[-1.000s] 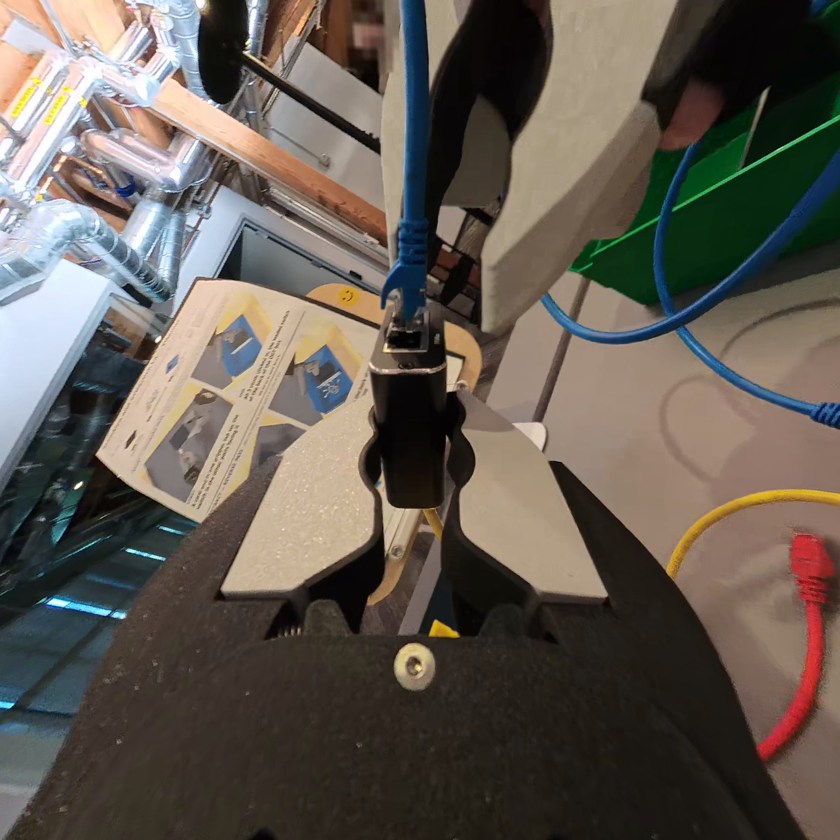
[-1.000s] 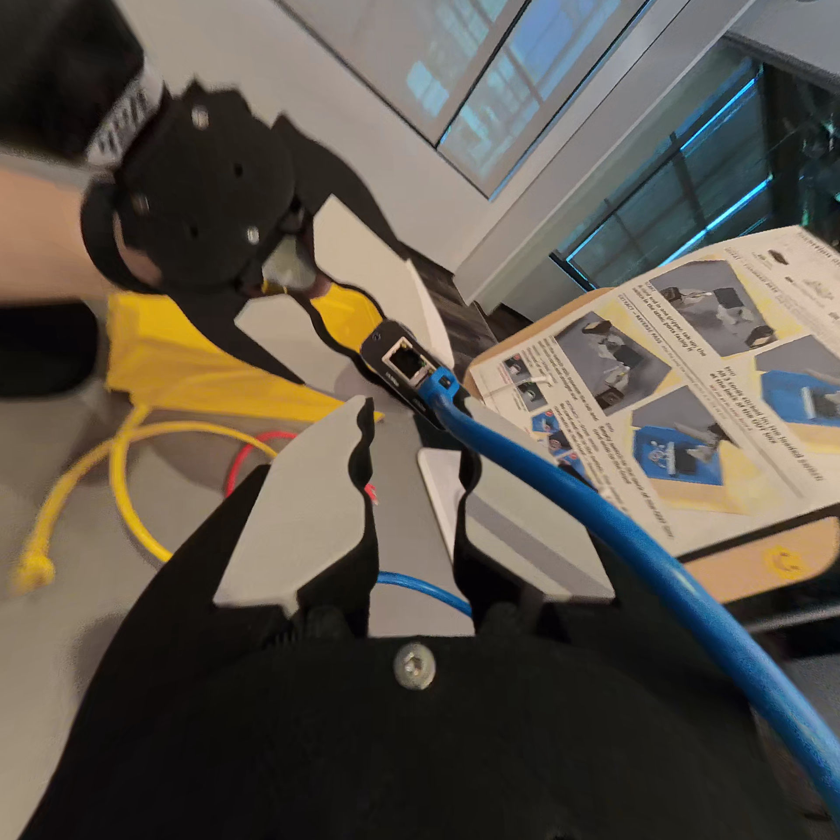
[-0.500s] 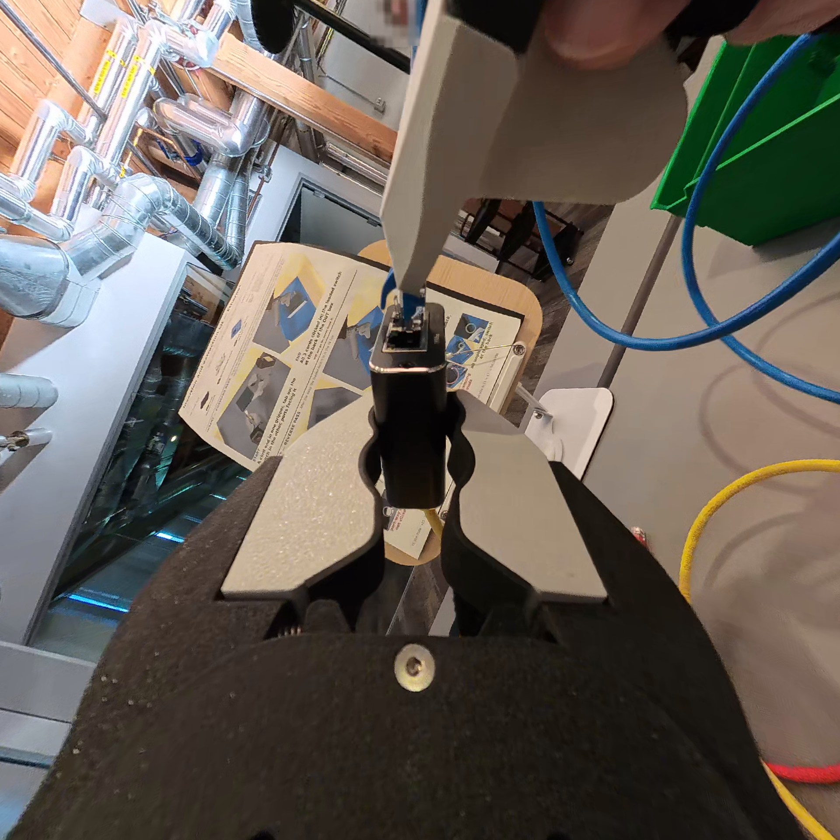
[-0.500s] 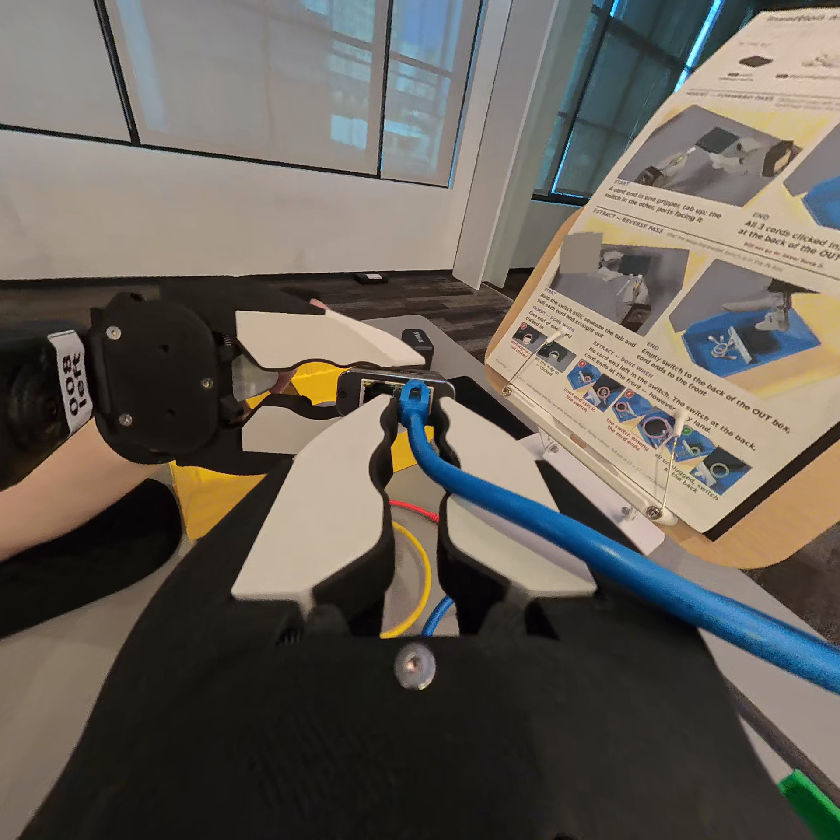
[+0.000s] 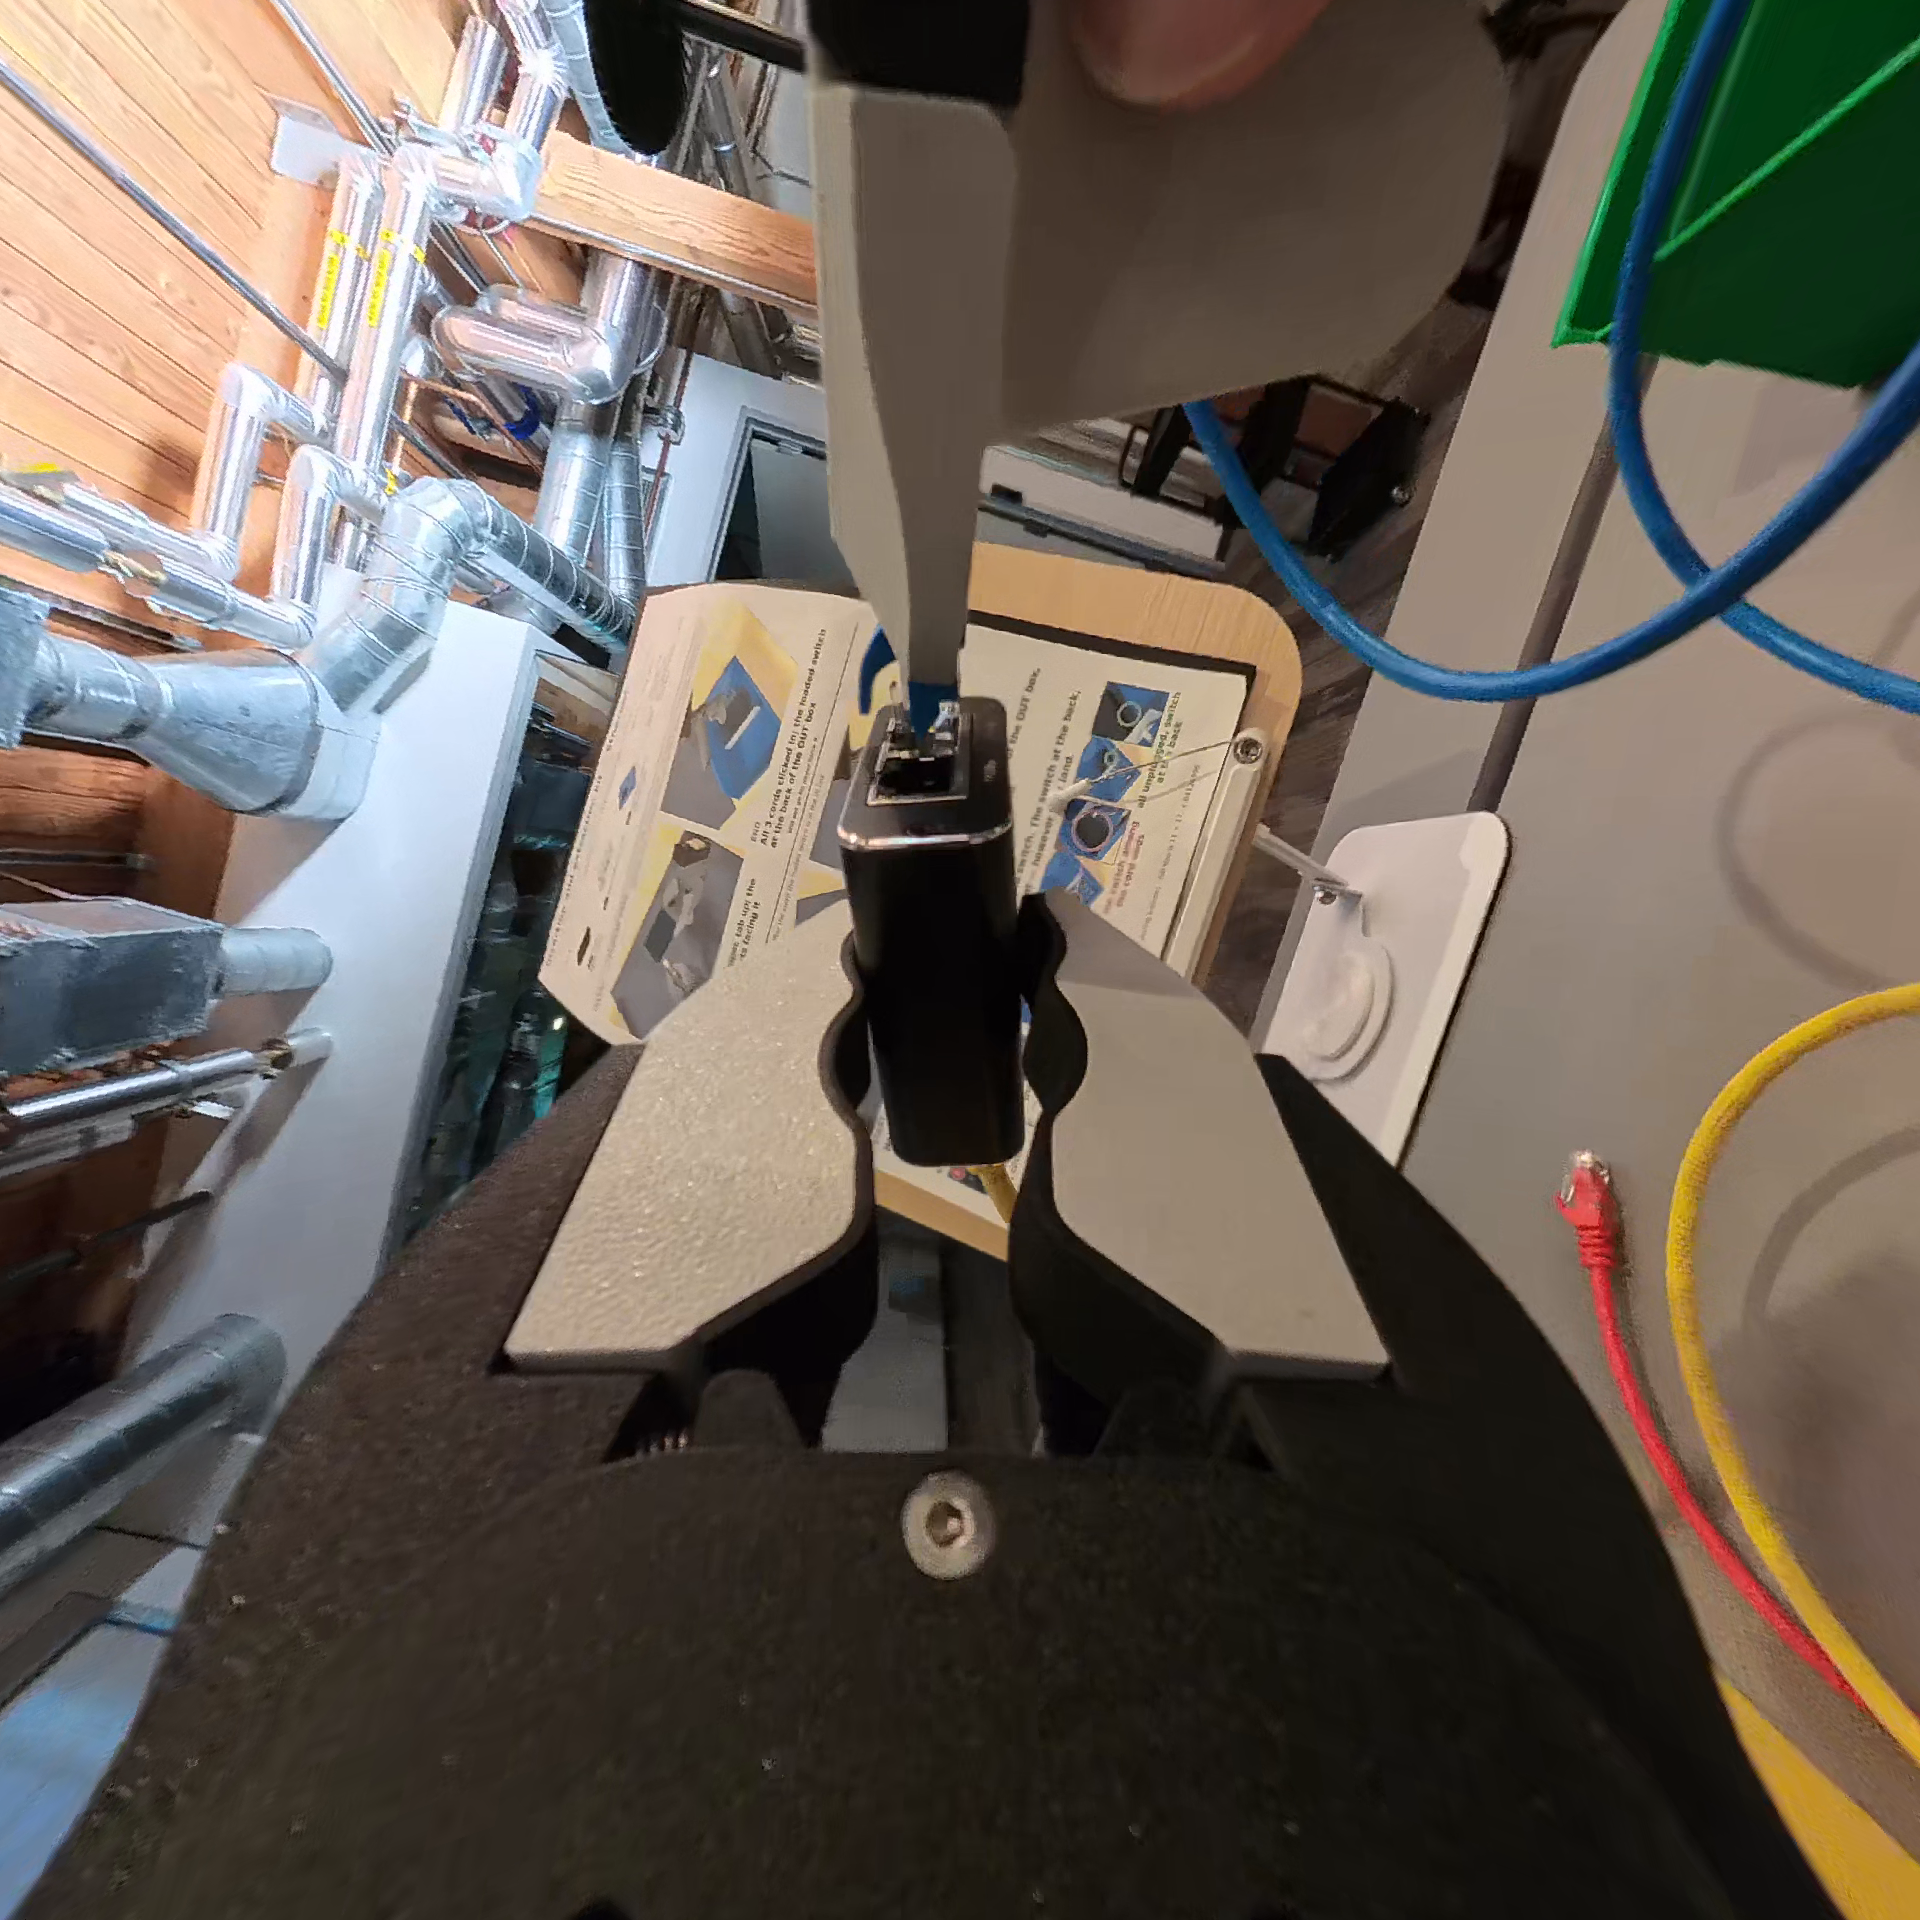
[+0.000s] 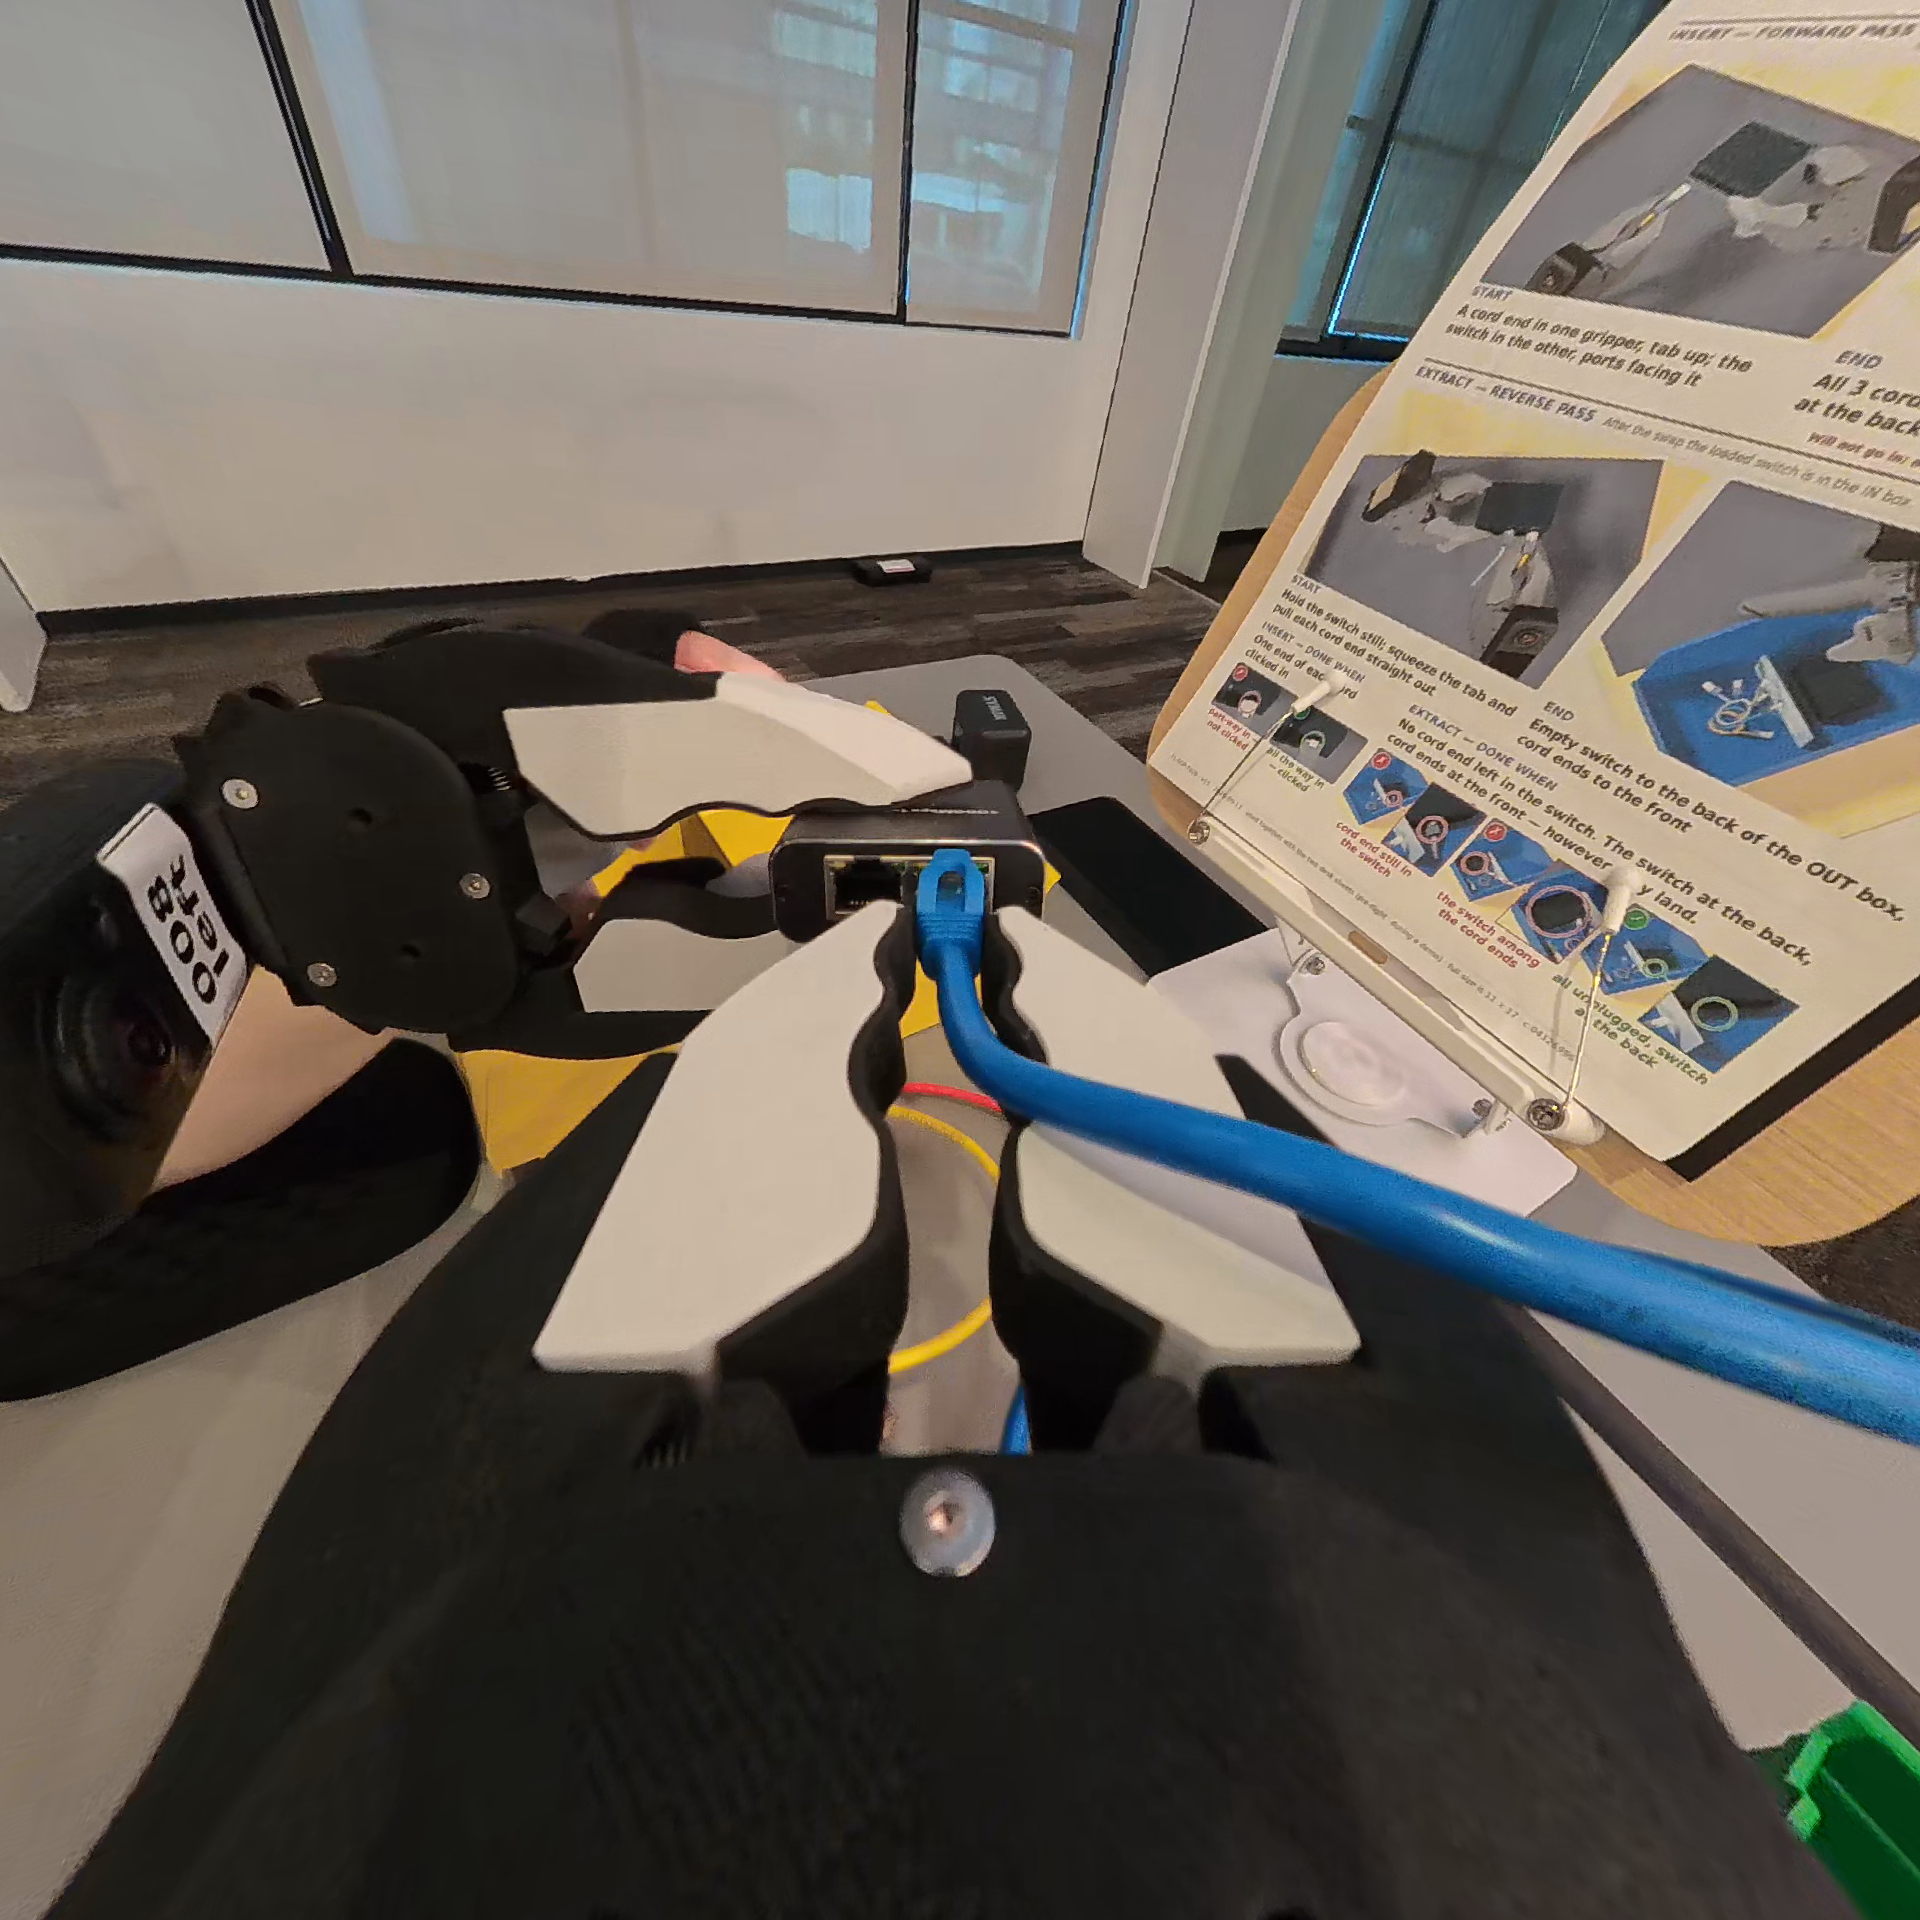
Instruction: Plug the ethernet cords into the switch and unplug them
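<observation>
Left gripper (image 5: 940, 997) clamps the black switch (image 5: 930, 935): both pads pressed on its long sides, port face sticking out past the fingertips, rear end sitting down between the fingers. In the right wrist view the switch (image 6: 906, 868) lies flat, left gripper (image 6: 665, 852) coming in from its left with one finger on top, one below. Right gripper (image 6: 948, 940) is closed on the blue plug (image 6: 948, 904): pads squeeze the boot on both sides, fingertips just short of the switch face. Plug nose is in a port on the switch's right half; whether it is fully seated, cannot tell. Port to its left is open. Blue cord (image 6: 1351, 1184) leaves the plug between the right fingers, then runs off over the right finger, away from the switch to the lower right. From the left wrist view a right finger (image 5: 914, 416) comes down onto the switch's far end, a sliver of blue plug (image 5: 920, 691) at its tip; near port is empty. Below the switch on the grey table (image 5: 1714, 935): yellow cord (image 5: 1704, 1247) and red cord (image 5: 1621, 1351), both unplugged, well apart from it; red plug lies loose. Behind the switch, an instruction sheet (image 6: 1621, 665) on a stand. Green bin (image 5: 1766, 177) well beyond the switch, blue cord looping in front of it.
</observation>
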### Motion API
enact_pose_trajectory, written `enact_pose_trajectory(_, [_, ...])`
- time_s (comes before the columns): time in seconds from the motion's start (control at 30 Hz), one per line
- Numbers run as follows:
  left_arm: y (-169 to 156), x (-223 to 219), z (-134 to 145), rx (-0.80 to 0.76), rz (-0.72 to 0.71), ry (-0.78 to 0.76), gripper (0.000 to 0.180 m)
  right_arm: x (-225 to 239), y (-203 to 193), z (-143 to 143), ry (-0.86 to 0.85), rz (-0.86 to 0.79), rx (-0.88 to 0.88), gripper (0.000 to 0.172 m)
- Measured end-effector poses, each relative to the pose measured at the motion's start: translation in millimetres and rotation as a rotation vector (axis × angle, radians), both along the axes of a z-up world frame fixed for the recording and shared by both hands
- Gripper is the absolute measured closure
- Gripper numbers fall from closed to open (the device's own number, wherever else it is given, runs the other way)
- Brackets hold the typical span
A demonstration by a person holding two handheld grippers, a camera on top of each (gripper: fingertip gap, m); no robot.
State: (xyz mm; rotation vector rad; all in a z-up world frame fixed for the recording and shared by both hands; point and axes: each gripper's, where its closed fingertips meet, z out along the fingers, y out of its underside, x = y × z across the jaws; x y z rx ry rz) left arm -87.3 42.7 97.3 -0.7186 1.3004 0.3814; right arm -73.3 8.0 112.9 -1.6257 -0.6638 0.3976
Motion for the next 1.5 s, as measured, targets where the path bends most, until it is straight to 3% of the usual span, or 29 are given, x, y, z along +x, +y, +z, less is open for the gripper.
enact_pose_trajectory(0.17, [0.6,-5.1,-1.3,0.075,0.037,0.083,0.155,-4.6,0.5,-5.6,-0.03,0.009,-0.008,0.159])
enact_pose_trajectory(0.87, [-14.9,-4.9,3.7,0.048,-0.027,0.026,0.157,-7.9,-6.2,-0.8,0.065,0.098,-0.026,0.159])
enact_pose_trajectory(1.03, [-0.8,-6.9,2.4,-0.023,0.011,0.041,0.156,-8.6,5.8,-0.1,0.113,0.088,0.005,0.159])
enact_pose_trajectory(1.17, [13.6,-10.6,-6.7,-0.093,0.017,0.046,0.156,0.2,0.7,-21.6,0.064,0.148,-0.159,0.155])
enact_pose_trajectory(1.27, [27.5,-12.8,-17.6,-0.115,0.049,0.069,0.156,2.8,-31.7,-36.6,-0.024,0.29,-0.302,0.157])
enact_pose_trajectory(1.33, [29.3,-8.0,-26.0,-0.11,0.044,0.092,0.156,3.1,-49.3,-31.7,-0.075,0.347,-0.288,0.159])
enact_pose_trajectory(1.43, [27.7,3.8,-41.5,-0.067,0.046,0.152,0.156,25.1,-24.7,-3.5,-0.13,0.109,-0.008,0.155])
enact_pose_trajectory(1.5, [27.2,11.2,-54.4,-0.042,0.049,0.201,0.156,43.6,-5.9,-18.5,-0.261,-0.019,0.018,0.145])
